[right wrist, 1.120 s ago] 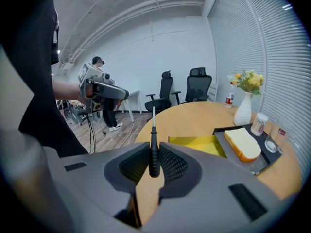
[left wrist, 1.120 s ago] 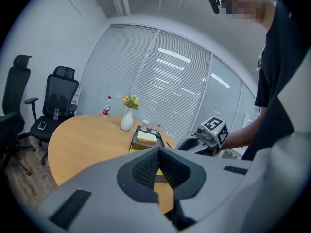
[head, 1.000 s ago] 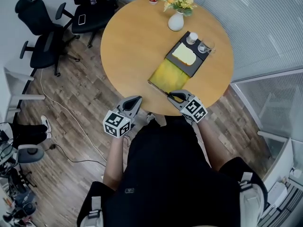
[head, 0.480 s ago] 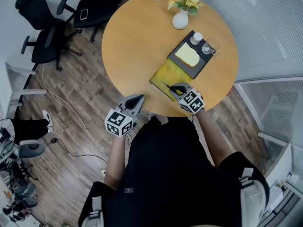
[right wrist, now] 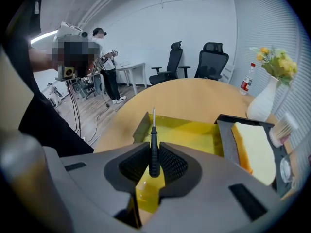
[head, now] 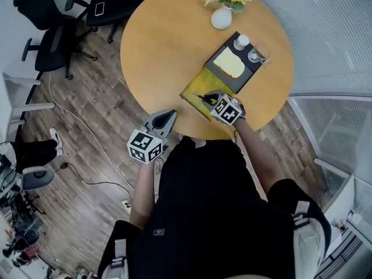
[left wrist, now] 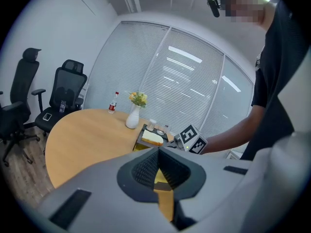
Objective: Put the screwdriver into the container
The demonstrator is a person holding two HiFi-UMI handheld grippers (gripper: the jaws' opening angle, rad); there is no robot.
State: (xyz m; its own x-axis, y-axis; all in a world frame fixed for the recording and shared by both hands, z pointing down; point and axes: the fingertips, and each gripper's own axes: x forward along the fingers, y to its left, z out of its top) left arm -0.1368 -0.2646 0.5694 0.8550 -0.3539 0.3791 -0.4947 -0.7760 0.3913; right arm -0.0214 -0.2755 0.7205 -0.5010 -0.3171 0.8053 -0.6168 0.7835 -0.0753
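From the head view, the round wooden bench (head: 168, 45) carries a yellow container (head: 196, 86) near its near edge, with a black tray (head: 251, 70) touching its far right side. On the tray lies a pale yellow pad (head: 228, 63). A white vase (head: 221, 17) of flowers stands at the far side of the bench. The right gripper (head: 210, 100) hangs over the near right part of the container, with the screwdriver (head: 202, 97) sticking out of it towards the left. The left gripper (head: 168, 116) is off the bench's near left edge, over the wooden floor (head: 87, 132) and well apart from the container.

In the left gripper view, the left gripper (left wrist: 158, 152) has its jaws together with nothing between them. Beyond it lie the bench (left wrist: 82, 135), the vase (left wrist: 132, 118) and the right gripper's marker cube (left wrist: 192, 139) (it sits just beside the tray).

In the right gripper view, the right gripper (right wrist: 154, 152) is clamped on the black handle of the screwdriver (right wrist: 153, 147), whose thin metal shaft points away from the camera. The shaft's tip lines up with the far left wall of the yellow container (right wrist: 194, 135), though whether it touches that wall is hard to say. The tray (right wrist: 224, 125) and pad (right wrist: 250, 147) lie to the right. Two black office chairs (right wrist: 214, 62) stand beyond the bench.
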